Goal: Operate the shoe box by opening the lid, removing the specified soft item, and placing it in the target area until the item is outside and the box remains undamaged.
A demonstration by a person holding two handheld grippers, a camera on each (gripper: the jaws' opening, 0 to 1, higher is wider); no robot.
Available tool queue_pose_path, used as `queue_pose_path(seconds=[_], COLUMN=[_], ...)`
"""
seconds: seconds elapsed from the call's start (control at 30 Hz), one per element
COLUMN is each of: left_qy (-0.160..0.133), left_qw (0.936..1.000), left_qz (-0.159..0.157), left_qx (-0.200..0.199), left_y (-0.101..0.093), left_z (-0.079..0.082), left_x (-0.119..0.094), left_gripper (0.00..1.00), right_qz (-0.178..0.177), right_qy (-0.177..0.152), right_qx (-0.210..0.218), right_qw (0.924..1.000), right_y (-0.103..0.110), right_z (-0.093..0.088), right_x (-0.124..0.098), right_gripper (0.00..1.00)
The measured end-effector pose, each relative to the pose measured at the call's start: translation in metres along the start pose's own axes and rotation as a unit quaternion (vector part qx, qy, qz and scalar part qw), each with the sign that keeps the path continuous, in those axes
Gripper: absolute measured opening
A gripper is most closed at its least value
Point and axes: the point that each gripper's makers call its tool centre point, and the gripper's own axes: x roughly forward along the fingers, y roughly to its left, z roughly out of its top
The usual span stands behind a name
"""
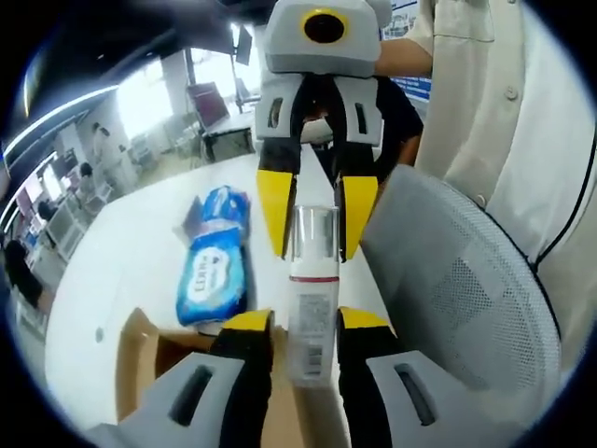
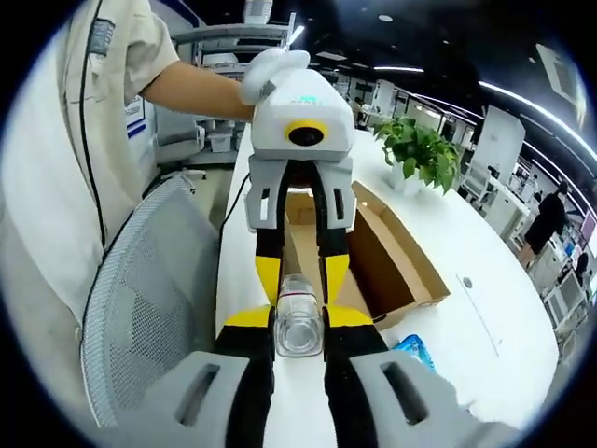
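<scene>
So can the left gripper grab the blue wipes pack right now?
Probably not yet: the left gripper is shut on the clear bottle, which the right gripper clamps too. The blue wipes pack lies uncovered on the table nearby.

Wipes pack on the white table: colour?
Blue soft wipes pack with a white label; clearest in the left gripper view.

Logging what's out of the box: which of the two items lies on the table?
The blue wipes pack, flat on the table; the clear bottle is gripped by the left gripper and right gripper.
</scene>
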Motion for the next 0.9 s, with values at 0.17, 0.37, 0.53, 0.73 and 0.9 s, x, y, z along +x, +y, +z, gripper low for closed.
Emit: queue_pose_path(seconds=[0.17,0.37,0.53,0.73,0.9], left_qy=[-0.008,-0.022,-0.032,-0.032,-0.039], left_qw=[0.9998,0.9992,0.9981,0.9947,0.991], left_qz=[0.015,0.027,0.04,0.061,0.078], left_qx=[-0.006,-0.018,-0.032,-0.076,-0.102], left_y=[0.007,0.012,0.017,0.022,0.025], left_z=[0.003,0.007,0.008,0.002,-0.003], left_x=[0.0,-0.001,-0.004,-0.013,-0.02], left_gripper=[0.29,0.35,0.4,0.47,0.51], right_qz=[-0.003,-0.007,-0.011,-0.015,-0.019], right_qy=[-0.001,0.0,0.004,0.011,0.016], right_qx=[-0.002,-0.005,-0.007,-0.012,-0.015], right_qw=[1.0,1.0,0.9999,0.9998,0.9996], right_y=[-0.006,-0.013,-0.02,-0.031,-0.043], right_z=[0.001,0.002,0.002,0.0,0.0], right_x=[-0.004,-0.008,-0.012,-0.019,-0.024], right_gripper=[0.15,0.16,0.16,0.16,0.16])
